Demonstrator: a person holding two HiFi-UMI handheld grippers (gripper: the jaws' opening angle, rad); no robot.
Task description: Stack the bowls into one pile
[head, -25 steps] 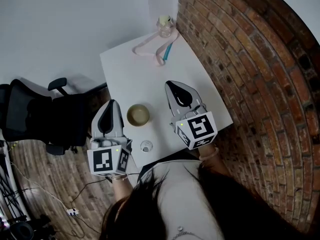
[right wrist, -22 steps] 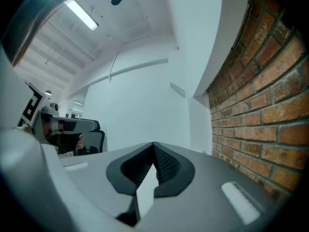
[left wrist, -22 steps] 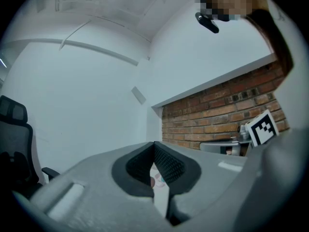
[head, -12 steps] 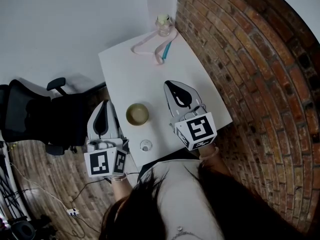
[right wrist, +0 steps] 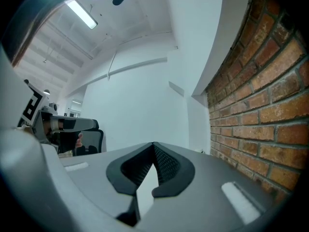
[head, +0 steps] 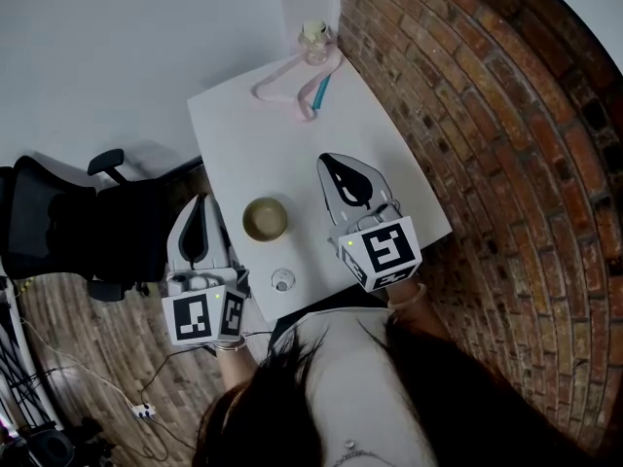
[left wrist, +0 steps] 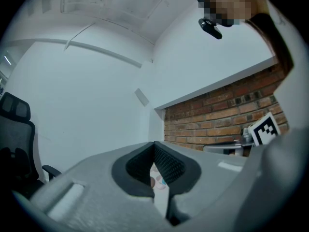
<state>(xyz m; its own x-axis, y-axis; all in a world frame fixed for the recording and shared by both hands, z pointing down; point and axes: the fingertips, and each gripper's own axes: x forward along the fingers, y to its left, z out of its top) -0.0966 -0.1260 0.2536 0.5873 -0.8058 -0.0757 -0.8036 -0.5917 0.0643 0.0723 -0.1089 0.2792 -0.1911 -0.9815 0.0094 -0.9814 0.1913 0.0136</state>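
Note:
An olive-brown bowl (head: 265, 219) stands on the white table (head: 292, 144), near its front. From above I cannot tell whether other bowls are nested in it. My left gripper (head: 200, 207) hangs over the table's left edge, left of the bowl and apart from it, shut and holding nothing. My right gripper (head: 336, 166) hovers to the right of the bowl, also shut and holding nothing. In the left gripper view the jaws (left wrist: 154, 149) meet, and the same holds in the right gripper view (right wrist: 154, 149).
A small clear round object (head: 283, 281) lies near the table's front edge. At the far end are a pink hanger (head: 287, 78), a teal item (head: 322, 93) and a small jar (head: 313, 42). A black office chair (head: 68, 232) stands left; a brick wall (head: 487, 144) runs along the right.
My left gripper has drawn back to the left, away from the bowl and past the table edge. The right gripper and the bowl have stayed put.

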